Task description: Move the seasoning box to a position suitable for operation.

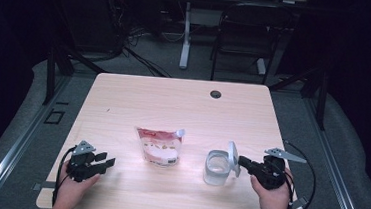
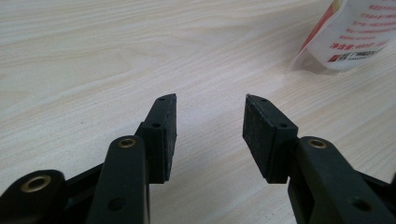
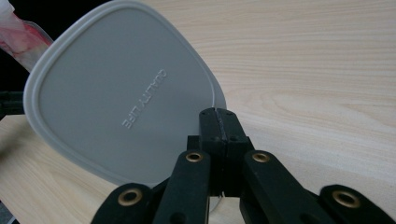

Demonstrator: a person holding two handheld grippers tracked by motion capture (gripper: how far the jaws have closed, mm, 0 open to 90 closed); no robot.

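Right gripper: clamped on grey lid, rim edge hidden between jaws. Left gripper: jaws apart, empty. Pouch: cropped.

You can read "QUALITY LIFE" embossed on the grey lid; the pouch bears red print too small to read.

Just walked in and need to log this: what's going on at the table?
A person works with a hand-held gripper in each hand. The right gripper is shut on the edge of a grey lid, holding it up beside the open clear container. The left gripper rests open on the table, near a snack pouch.
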